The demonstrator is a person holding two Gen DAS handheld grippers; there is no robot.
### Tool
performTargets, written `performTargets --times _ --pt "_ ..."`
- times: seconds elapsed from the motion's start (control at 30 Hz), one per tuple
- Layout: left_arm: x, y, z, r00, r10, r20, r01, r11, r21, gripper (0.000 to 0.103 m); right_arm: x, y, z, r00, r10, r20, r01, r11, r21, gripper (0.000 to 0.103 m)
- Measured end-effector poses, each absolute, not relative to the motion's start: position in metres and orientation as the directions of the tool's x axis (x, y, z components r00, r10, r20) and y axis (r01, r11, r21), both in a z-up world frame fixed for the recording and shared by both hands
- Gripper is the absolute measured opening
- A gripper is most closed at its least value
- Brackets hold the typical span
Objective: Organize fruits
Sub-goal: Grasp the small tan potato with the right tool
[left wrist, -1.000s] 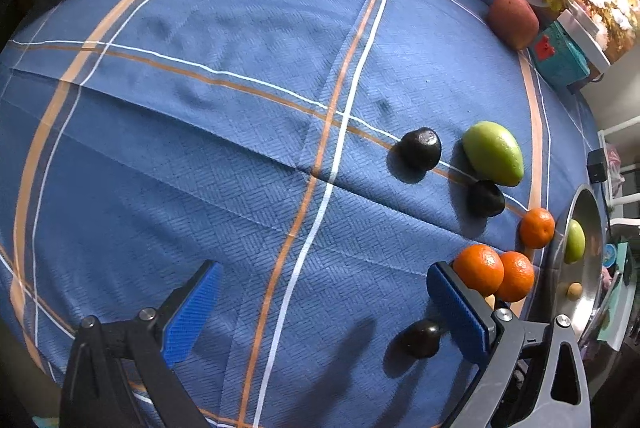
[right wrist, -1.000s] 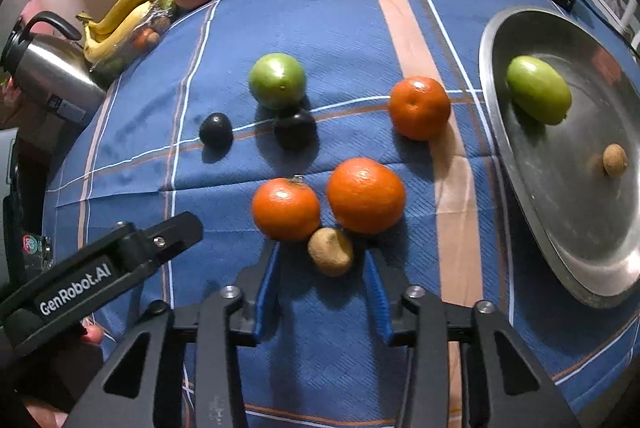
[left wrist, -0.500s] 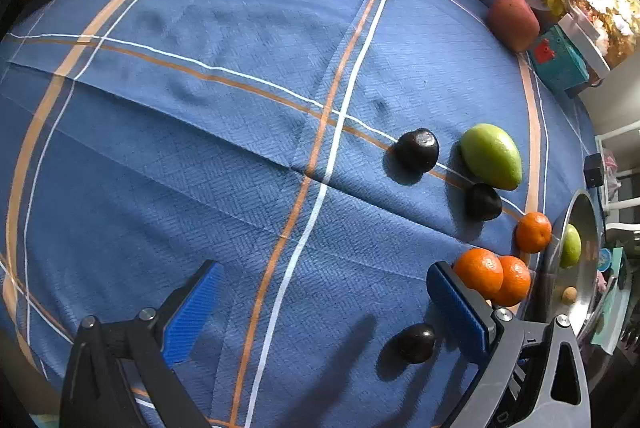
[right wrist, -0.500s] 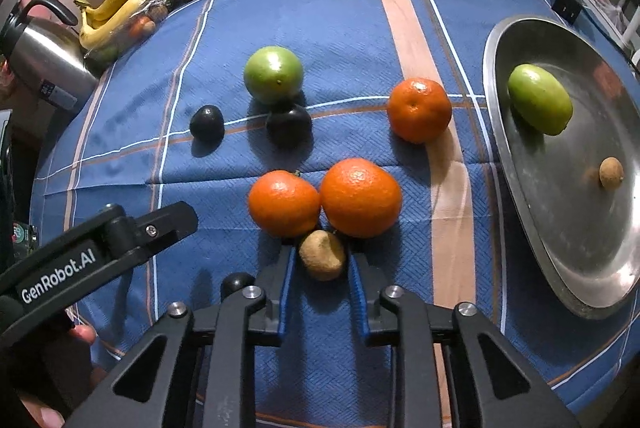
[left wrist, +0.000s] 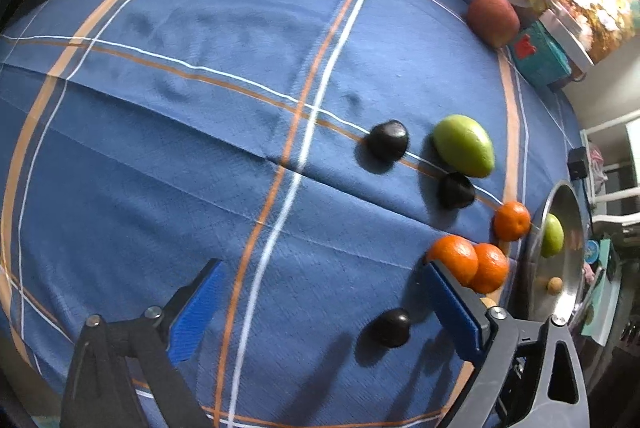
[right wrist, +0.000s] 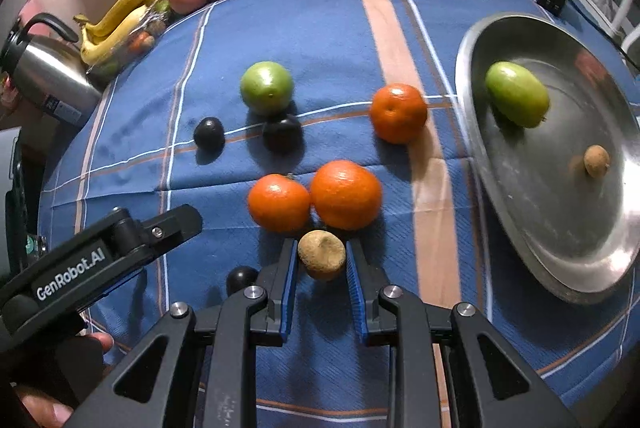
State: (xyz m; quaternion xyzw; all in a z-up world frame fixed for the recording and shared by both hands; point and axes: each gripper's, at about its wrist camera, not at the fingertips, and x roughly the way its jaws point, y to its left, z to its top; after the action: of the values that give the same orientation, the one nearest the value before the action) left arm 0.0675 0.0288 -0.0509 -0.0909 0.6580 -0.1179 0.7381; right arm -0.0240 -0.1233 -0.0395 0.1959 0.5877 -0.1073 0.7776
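Blue striped cloth covers the counter (right wrist: 320, 28). Steel tray (right wrist: 540, 228) at right holds just 2 fruits; approx 8 left on cloth. Right gripper (right wrist: 322, 256) pinches a small brown fruit (right wrist: 321, 254), near edge. Left gripper (left wrist: 316, 302), spread, has just been closing slightly around a small dark fruit (left wrist: 390, 327), not touching it.

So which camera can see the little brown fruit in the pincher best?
The right wrist view. There the small brown fruit sits whole and close, squeezed between the right gripper pads. In the left wrist view only a tiny sliver of it peeks out behind the left gripper.
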Motion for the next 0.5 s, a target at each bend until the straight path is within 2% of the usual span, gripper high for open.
performTargets --times 0.33,0.4,0.5 --pt "0.053 0.003 -0.048 0.06 -0.331 -0.942 0.12 0.939 -0.322 0.083 -0.036 -0.144 -0.028 0.293 0.028 -0.956 0.481 0.86 0.172 0.025" --pt "0.05 -0.002 -0.049 0.045 -0.339 -0.94 0.13 0.935 -0.331 0.075 -0.04 -0.149 -0.023 0.301 0.017 -0.953 0.493 0.853 0.171 0.025" --pt "0.048 -0.012 -0.052 0.031 -0.328 -0.944 0.144 0.936 -0.32 0.071 -0.043 -0.153 -0.02 0.313 0.019 -0.95 0.497 0.849 0.181 0.025"
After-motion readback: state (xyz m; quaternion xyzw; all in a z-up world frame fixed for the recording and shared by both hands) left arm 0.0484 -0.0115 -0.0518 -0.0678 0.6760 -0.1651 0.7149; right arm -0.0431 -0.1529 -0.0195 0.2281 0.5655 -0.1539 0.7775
